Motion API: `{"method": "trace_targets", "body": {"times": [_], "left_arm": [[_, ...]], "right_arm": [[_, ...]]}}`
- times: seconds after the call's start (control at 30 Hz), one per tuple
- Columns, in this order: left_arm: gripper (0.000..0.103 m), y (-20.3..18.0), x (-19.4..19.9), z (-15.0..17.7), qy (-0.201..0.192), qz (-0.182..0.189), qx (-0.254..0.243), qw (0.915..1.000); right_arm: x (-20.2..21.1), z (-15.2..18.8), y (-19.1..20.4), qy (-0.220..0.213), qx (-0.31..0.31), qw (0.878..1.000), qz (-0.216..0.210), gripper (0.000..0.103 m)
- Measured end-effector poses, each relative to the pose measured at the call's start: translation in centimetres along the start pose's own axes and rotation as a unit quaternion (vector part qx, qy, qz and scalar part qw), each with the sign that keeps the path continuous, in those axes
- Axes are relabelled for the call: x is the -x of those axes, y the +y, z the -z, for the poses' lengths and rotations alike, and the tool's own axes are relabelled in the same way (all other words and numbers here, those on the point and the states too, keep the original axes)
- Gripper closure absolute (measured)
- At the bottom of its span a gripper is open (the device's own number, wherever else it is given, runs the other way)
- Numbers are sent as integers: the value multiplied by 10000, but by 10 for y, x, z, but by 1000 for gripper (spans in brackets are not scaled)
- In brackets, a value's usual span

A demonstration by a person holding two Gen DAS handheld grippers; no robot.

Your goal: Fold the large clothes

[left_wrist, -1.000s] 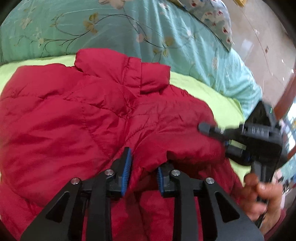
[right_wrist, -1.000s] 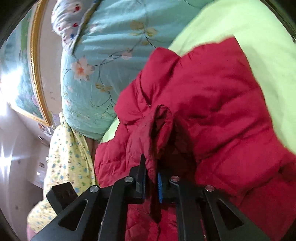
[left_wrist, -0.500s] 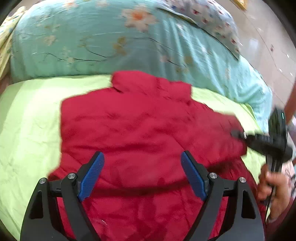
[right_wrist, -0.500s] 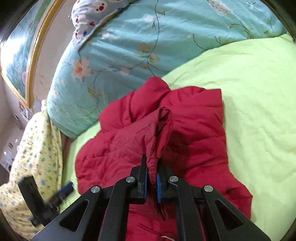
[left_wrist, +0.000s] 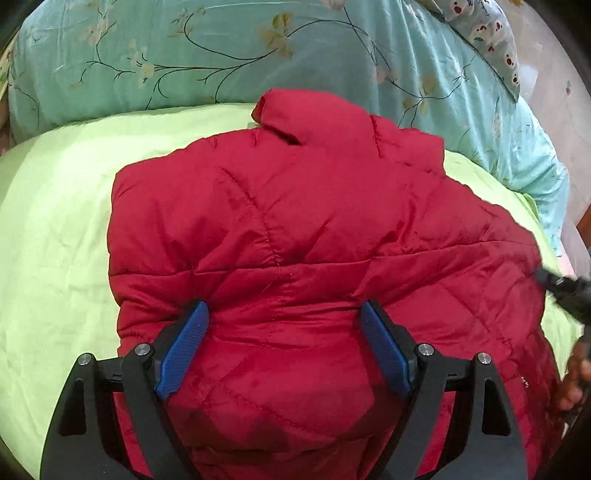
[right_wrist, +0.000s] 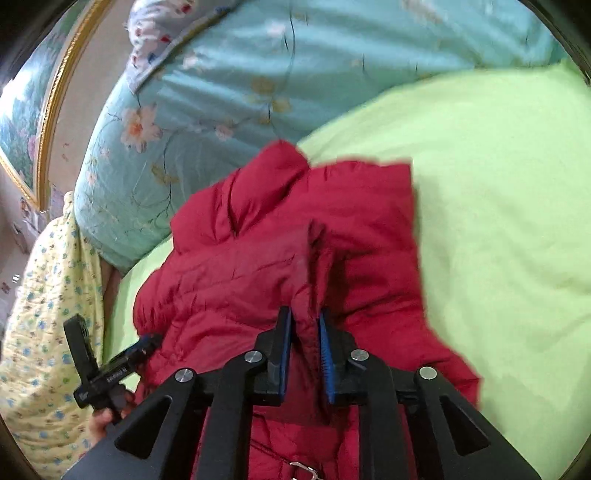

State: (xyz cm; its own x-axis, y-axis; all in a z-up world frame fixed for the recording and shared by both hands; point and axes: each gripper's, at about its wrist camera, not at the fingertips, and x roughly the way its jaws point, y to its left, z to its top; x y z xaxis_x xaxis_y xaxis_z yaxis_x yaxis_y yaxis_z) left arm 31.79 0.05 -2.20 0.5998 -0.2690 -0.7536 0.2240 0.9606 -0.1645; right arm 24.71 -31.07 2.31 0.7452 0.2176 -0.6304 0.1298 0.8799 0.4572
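Note:
A red quilted jacket (left_wrist: pixel 314 236) lies on the light green bed sheet (left_wrist: pixel 55 229), collar toward the pillows. My left gripper (left_wrist: pixel 284 343) is open just above the jacket's lower back, holding nothing. In the right wrist view the jacket (right_wrist: pixel 258 266) shows with a raised fold between my right gripper's (right_wrist: pixel 304 350) blue pads. The jaws there stand slightly apart with the fabric still between them. The right gripper's tip shows at the left wrist view's right edge (left_wrist: pixel 565 291). The left gripper shows at the lower left of the right wrist view (right_wrist: pixel 107 369).
A teal floral duvet (left_wrist: pixel 258 55) lies bunched across the head of the bed. A patterned pillow (left_wrist: pixel 487 33) sits at the far right. A yellow floral cloth (right_wrist: pixel 40 314) hangs at the left of the right wrist view. A gold-framed picture (right_wrist: pixel 26 110) hangs on the wall.
My left gripper let go of the jacket, opened wide and drew back. My right gripper's jaws have parted a little around the fold, and the jacket now lies flatter.

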Motion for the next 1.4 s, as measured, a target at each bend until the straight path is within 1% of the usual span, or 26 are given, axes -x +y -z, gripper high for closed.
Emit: {"method": "trace_targets", "body": {"times": [0.03, 0.07, 0.13, 0.17, 0.2, 0.27, 0.3, 0.33, 0.37, 0.4, 0.43, 0.5, 0.57, 0.67, 0.73, 0.83, 0.93, 0.97, 1.0, 1.03, 1.07, 1.13, 1.23, 1.4], "left_arm": [[18, -1, 0, 0, 8, -28, -4, 10000], [18, -2, -2, -1, 24, -57, -9, 10000], [18, -4, -3, -1, 41, -105, -42, 9999], [18, -5, -4, 0, 48, -136, -67, 9999], [18, -6, -5, -1, 51, -154, -80, 9998], [18, -6, -7, -1, 42, -185, -96, 9998], [18, -6, -7, 0, 28, -174, -100, 9998], [18, -4, -8, -1, 21, -161, -103, 9998], [18, -3, -6, 0, 28, -150, -124, 9998], [18, -3, -5, 0, 36, -154, -156, 9998], [18, -3, -2, 1, 36, -177, -208, 9996], [18, -1, 5, 6, -1, -266, -262, 9993], [18, 7, 8, 12, -6, -260, -141, 9996], [18, 23, 3, 19, 52, -20, 220, 9997], [18, 21, 1, 21, 23, -45, 188, 9998], [18, 15, -2, 24, -45, -189, 89, 9998], [18, 15, -4, 24, -55, -194, 109, 9997], [18, 16, -5, 24, -48, -186, 121, 9997], [18, 17, -5, 24, -46, -190, 126, 9997], [18, 16, -5, 25, -50, -200, 123, 9997], [18, 16, -6, 25, -49, -218, 110, 9997], [18, 14, -5, 24, -37, -269, 87, 9996], [18, 12, 1, 25, -30, -334, 102, 9994], [18, 14, 24, 31, 74, -422, 165, 9989]], "right_arm": [[8, -1, 4, -199, 92, 9997, 101, 79], [20, -1, 12, -493, 228, 9985, 91, 72], [24, -1, 25, -601, 437, 9972, -23, 65], [16, 1, 38, -385, 692, 9968, -114, 64], [5, 3, 46, -177, 860, 9961, -119, 64], [-17, 10, 54, 147, 1104, 9938, 1, 66], [-37, 17, 55, 408, 1268, 9907, 286, 66], [-52, 23, 50, 576, 1348, 9877, 540, 66], [-61, 26, 45, 642, 1365, 9863, 670, 66], [-71, 29, 34, 701, 1295, 9864, 731, 67], [-75, 30, 24, 724, 1108, 9895, 584, 69], [-74, 26, 16, 739, 853, 9926, 445, 69], [-74, 26, 15, 749, 870, 9923, 455, 69], [-75, 26, 16, 739, 903, 9922, 436, 69], [-74, 27, 13, 729, 852, 9929, 383, 69], [-74, 26, 15, 689, 781, 9940, 327, 69], [-56, 30, 22, 483, 882, 9941, 407, 69], [-47, 33, 25, 314, 993, 9937, 411, 66], [-41, 36, 27, 174, 1091, 9928, 469, 66], [-42, 38, 26, 186, 1111, 9918, 604, 67], [-50, 39, 19, 355, 999, 9920, 688, 67], [-60, 39, 7, 584, 727, 9943, 514, 66], [-62, 37, 4, 658, 655, 9947, 451, 67], [-64, 38, 3, 682, 675, 9942, 480, 66]]}}
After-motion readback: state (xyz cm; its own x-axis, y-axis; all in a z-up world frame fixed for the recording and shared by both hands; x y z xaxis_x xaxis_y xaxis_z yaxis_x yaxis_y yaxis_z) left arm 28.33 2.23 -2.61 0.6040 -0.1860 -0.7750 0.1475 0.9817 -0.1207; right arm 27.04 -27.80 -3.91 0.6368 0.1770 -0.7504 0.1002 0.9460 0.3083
